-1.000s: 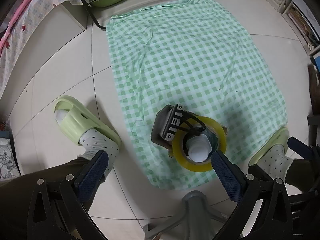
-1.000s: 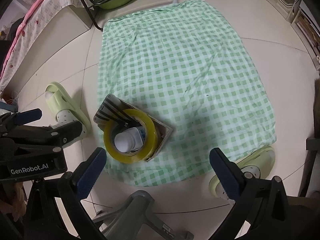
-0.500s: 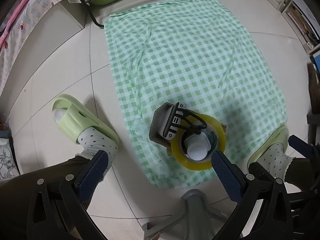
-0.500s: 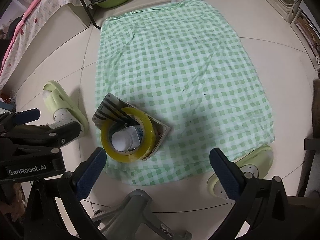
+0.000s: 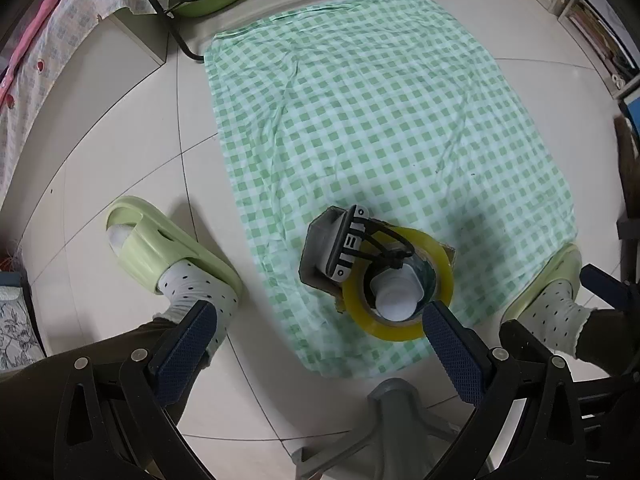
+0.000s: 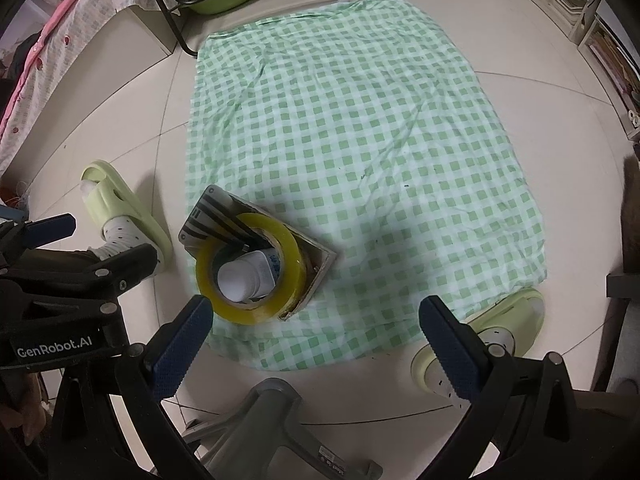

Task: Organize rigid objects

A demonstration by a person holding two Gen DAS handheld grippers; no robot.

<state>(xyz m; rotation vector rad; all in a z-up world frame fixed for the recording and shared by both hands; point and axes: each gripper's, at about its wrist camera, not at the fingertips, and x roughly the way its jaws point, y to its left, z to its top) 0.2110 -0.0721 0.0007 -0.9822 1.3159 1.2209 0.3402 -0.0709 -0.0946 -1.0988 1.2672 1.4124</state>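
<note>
Left wrist view: the left gripper (image 5: 318,338) hangs above the floor with its jaws spread wide, holding nothing. On the near edge of the green checked cloth (image 5: 372,112) sits a small cardboard box (image 5: 314,248), holding a white bottle (image 5: 396,298) with a roll of yellow tape (image 5: 400,284) ringed around it and a black-and-white gadget (image 5: 348,246) leaning beside it. The right gripper (image 6: 316,344) is likewise wide open and empty, with the box (image 6: 318,266) ahead to its left. Slippered feet (image 5: 168,248) flank the cloth.
</note>
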